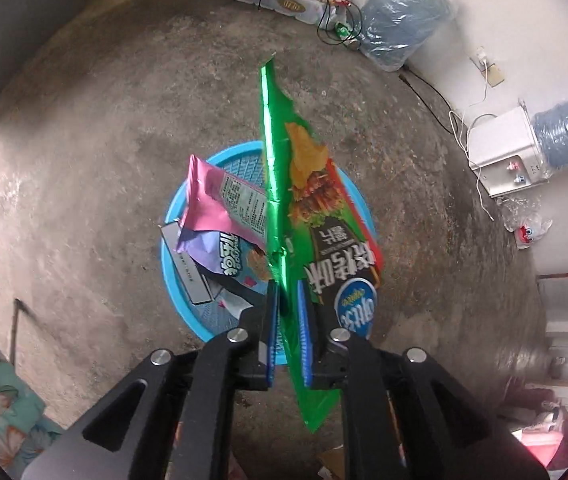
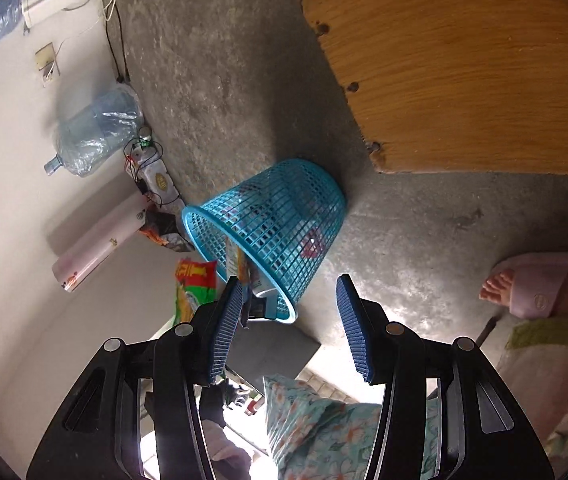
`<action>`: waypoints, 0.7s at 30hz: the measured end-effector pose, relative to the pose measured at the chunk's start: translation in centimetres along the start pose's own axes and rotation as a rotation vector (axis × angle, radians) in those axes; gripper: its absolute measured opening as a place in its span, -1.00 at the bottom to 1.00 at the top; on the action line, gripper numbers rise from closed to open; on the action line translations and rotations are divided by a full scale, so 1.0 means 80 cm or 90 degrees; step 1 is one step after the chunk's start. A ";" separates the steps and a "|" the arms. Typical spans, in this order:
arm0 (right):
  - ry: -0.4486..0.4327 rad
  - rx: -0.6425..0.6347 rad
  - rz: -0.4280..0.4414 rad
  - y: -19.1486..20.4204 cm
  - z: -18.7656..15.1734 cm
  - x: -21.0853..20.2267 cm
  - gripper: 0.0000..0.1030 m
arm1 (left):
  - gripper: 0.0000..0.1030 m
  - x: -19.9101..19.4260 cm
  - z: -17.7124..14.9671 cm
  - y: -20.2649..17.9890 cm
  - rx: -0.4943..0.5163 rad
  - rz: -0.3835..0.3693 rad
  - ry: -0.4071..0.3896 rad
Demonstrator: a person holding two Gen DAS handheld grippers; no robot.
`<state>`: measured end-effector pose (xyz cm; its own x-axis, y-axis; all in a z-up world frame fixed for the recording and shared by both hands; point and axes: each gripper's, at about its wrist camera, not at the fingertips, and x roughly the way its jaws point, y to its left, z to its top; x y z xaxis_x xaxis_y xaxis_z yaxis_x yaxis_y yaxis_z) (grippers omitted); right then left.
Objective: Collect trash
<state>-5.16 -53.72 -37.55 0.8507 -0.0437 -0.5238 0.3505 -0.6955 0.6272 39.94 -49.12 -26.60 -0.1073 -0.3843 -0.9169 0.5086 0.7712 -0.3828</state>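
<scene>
My left gripper (image 1: 288,308) is shut on a green chip bag (image 1: 307,208) and holds it edge-on right above the blue mesh trash basket (image 1: 172,208). A pink wrapper (image 1: 220,200) and a light blue snack bag (image 1: 240,264) stick out of the basket. My right gripper (image 2: 287,312) is open and empty. In the right wrist view the basket (image 2: 280,216) stands on the concrete floor just beyond it, with wrappers showing at its rim. A red and green snack bag (image 2: 194,286) shows to the left of the basket.
Two big water bottles (image 1: 403,16) (image 1: 567,132) and a white dispenser (image 1: 499,152) stand by the wall with loose cables. A wooden board (image 2: 463,68) is beyond the basket. A slippered foot (image 2: 539,288) is at the right. Floral fabric (image 2: 315,424) lies below.
</scene>
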 end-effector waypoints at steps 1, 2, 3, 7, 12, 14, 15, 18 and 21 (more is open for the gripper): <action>0.000 -0.002 -0.003 0.001 0.002 -0.003 -0.08 | -0.45 0.012 0.000 0.004 -0.018 -0.011 0.020; -0.001 -0.005 -0.006 0.001 0.003 -0.005 -0.08 | -0.30 0.018 -0.002 0.013 -0.044 -0.015 0.030; 0.001 -0.011 -0.007 0.004 0.004 -0.007 -0.08 | -0.29 0.017 -0.004 0.022 -0.075 -0.030 0.030; 0.005 -0.046 -0.010 0.016 -0.001 -0.008 -0.08 | -0.29 -0.018 -0.011 0.043 -0.124 -0.064 0.010; 0.028 -0.119 -0.037 0.039 -0.028 -0.008 -0.08 | -0.29 -0.126 -0.024 0.028 -0.079 -0.097 -0.087; 0.039 -0.162 -0.048 0.055 -0.048 -0.012 -0.08 | -0.28 -0.186 -0.043 0.020 -0.027 -0.102 -0.137; 0.043 -0.194 -0.051 0.065 -0.060 -0.016 -0.08 | -0.23 -0.216 -0.057 0.016 0.002 -0.102 -0.160; 0.041 -0.342 -0.083 0.106 -0.109 -0.034 -0.08 | -0.12 -0.307 -0.117 0.013 0.072 -0.092 -0.234; 0.026 -0.535 -0.123 0.146 -0.180 -0.057 -0.08 | 0.15 -0.389 -0.196 0.017 0.127 -0.068 -0.314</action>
<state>0.71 -51.35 -19.54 0.7540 0.0576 -0.6544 0.6504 0.0747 0.7559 30.58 -28.11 -0.36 0.2217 -0.6850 -0.6940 0.6739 0.6220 -0.3986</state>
